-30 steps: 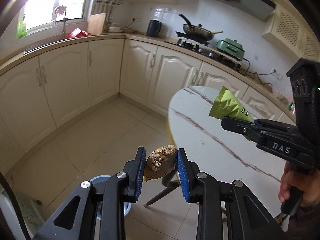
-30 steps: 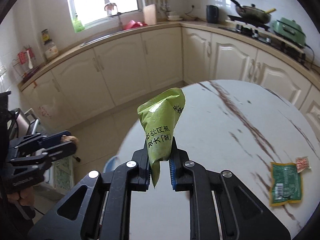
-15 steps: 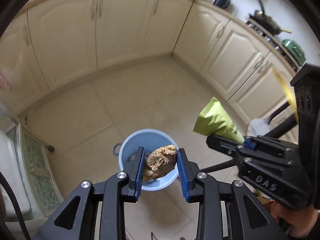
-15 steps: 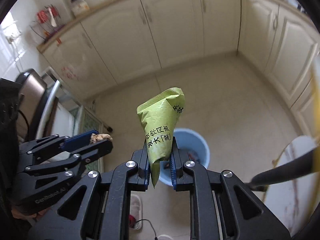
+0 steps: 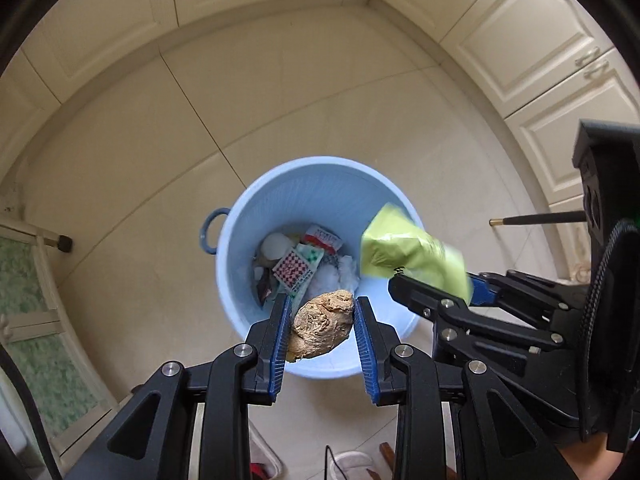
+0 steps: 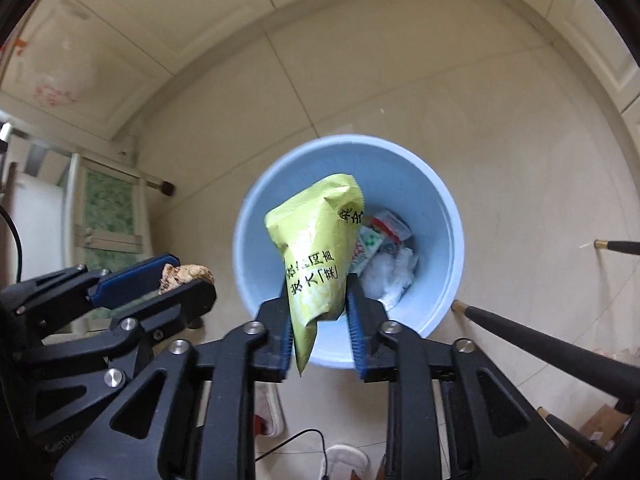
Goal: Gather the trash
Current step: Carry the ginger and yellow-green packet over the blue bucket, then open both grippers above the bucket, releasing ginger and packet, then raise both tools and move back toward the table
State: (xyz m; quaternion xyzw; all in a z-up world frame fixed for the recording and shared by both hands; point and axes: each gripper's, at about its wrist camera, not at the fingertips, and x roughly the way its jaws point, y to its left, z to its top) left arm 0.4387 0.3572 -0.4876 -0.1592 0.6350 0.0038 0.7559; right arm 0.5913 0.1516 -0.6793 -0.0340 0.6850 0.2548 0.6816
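A light blue bin [image 5: 232, 240] stands on the tiled floor with several wrappers and tissues inside; it also shows in the right wrist view [image 6: 440, 216]. My left gripper [image 5: 322, 312] holds a brown lump [image 5: 324, 322] above the bin's near rim; the lump touches the left pad, with a thin gap at the right pad. My right gripper [image 6: 318, 296] has its jaws parted around a green snack bag [image 6: 316, 248] that hangs over the bin, its right pad clear of the bag. The bag [image 5: 408, 250] also shows at the right of the left wrist view.
Cream kitchen cabinets [image 5: 532, 44] curve around the far side of the floor. Black chair or table legs [image 6: 540, 340] stand right of the bin. A green-patterned low cabinet [image 6: 108, 216] is at the left. Slippers and a cable lie near the bottom edge.
Both grippers swung from the table down to just above the bin, which now fills the centre of both views. The right jaws have spread apart around the green bag.
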